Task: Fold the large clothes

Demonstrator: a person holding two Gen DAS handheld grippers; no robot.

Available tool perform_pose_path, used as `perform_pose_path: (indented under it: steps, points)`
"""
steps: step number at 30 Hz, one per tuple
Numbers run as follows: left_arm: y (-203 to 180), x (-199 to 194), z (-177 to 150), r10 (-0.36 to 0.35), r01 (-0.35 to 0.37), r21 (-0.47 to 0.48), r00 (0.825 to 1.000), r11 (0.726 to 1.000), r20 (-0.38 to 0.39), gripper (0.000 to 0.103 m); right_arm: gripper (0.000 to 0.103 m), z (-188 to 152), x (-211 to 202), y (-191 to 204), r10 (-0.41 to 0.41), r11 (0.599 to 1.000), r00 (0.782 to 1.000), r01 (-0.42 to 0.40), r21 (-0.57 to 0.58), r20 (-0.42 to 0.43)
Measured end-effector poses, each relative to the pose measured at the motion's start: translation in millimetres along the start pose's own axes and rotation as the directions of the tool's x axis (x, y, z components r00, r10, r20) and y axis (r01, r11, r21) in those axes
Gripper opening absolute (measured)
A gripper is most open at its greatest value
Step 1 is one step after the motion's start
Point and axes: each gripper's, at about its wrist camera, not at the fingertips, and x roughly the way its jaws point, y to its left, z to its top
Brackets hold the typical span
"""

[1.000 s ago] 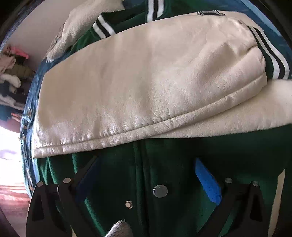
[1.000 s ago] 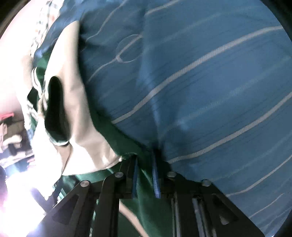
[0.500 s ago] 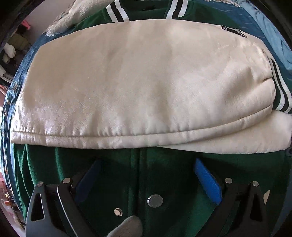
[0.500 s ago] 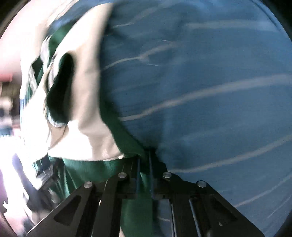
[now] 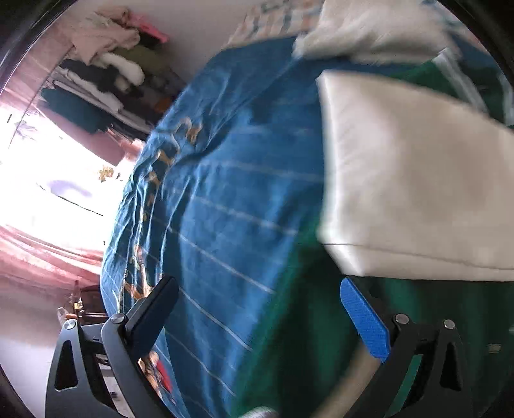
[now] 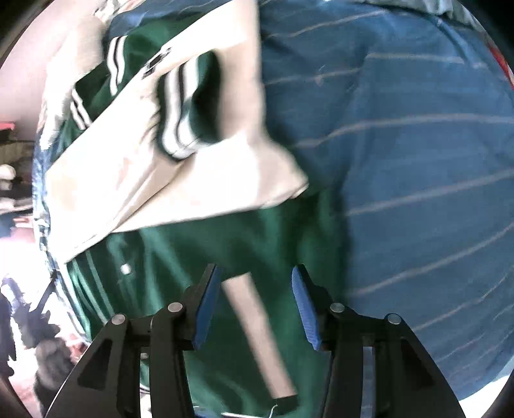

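A green varsity jacket (image 6: 199,244) with cream sleeves (image 6: 128,173) and striped cuffs (image 6: 175,109) lies on a blue striped bedsheet (image 6: 417,160). Both sleeves are folded across its front. My right gripper (image 6: 253,295) is open just above the jacket's lower right part, over a cream pocket strip (image 6: 257,324), holding nothing. In the left wrist view the jacket's green body (image 5: 321,321) and a cream sleeve (image 5: 411,193) sit at the right. My left gripper (image 5: 260,308) is open wide and empty over the jacket's left edge and the sheet (image 5: 225,193).
A white fluffy blanket (image 5: 359,29) lies at the head of the bed. Shelves with stacked clothes (image 5: 106,67) stand against the far wall. A bright window with pink curtains (image 5: 45,180) is beyond the bed's left side.
My right gripper let go of the jacket's edge and opened. My left gripper swung left, off the jacket's snap placket to its left edge, staying open.
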Motion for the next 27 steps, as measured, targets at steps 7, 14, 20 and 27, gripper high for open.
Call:
perform_pose_path:
  steps: [7, 14, 20, 27]
  points:
    - [-6.8, 66.4, 10.8, -0.188, 0.192, 0.046, 0.978, 0.98, -0.09, 0.042, 0.049, -35.5, 44.2, 31.4, 0.026, 0.993, 0.999, -0.021, 0.116, -0.036]
    - [30.9, 92.6, 10.5, -0.401, 0.393, -0.095, 0.91, 0.915, -0.106, 0.029, 0.049, -52.1, 49.5, 63.5, -0.035, 0.993, 0.999, 0.037, 0.109, -0.018]
    - [45.4, 74.6, 8.1, -0.446, 0.447, -0.027, 0.885, 0.894, -0.135, 0.03, 0.049, -64.5, 62.9, 82.2, 0.107, 0.985, 0.99, -0.093, 0.147, -0.096]
    - [76.9, 49.5, -25.3, -0.393, 0.397, 0.012, 0.912, 0.918, -0.118, 0.096, 0.052, -85.3, 124.7, 139.8, 0.346, 0.937, 0.904, -0.323, 0.13, -0.249]
